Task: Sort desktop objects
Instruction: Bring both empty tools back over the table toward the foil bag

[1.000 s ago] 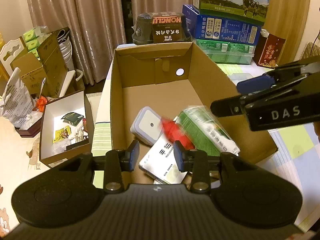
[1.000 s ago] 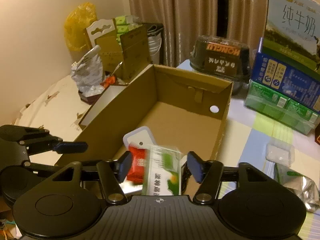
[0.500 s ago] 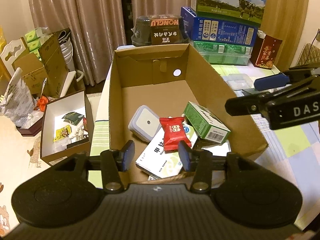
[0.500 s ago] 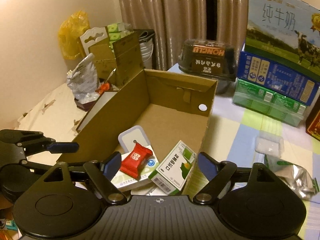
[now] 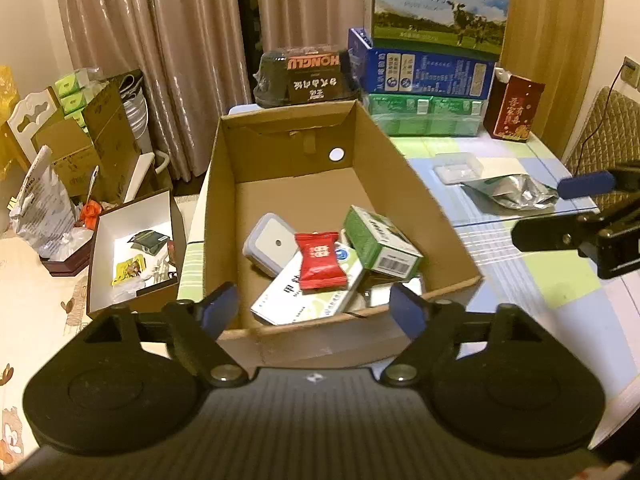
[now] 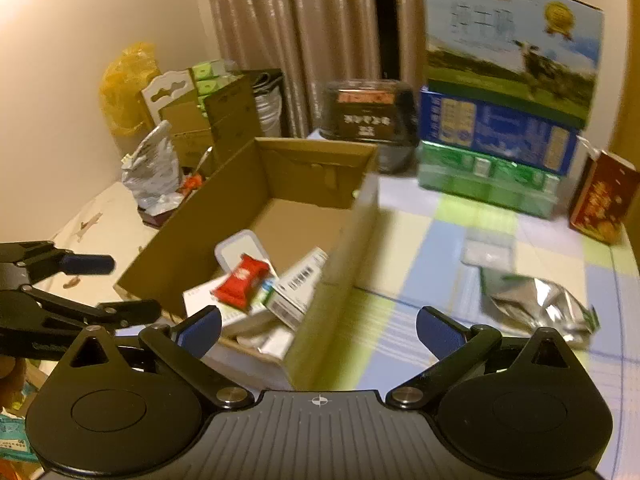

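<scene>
The whole right wrist view is smeared by motion, so the print on the tall milk carton (image 6: 508, 44) cannot be read. In the brown cardboard box (image 5: 412, 184), the red candy wrapper (image 5: 320, 261) and green-and-white carton (image 5: 380, 242) cover part of the flat white packet (image 5: 292, 296). The crumpled silver foil pouch (image 6: 536, 304) on the right is blurred. The other black gripper (image 5: 576, 228) is cut off by the right edge.

— Where are we?
— We are in a home: long curtains (image 5: 160, 60), milk cartons (image 5: 438, 4) stacked on a table (image 5: 540, 280) with a checked cloth, and boxes and bags crowding the floor (image 5: 24, 280).
</scene>
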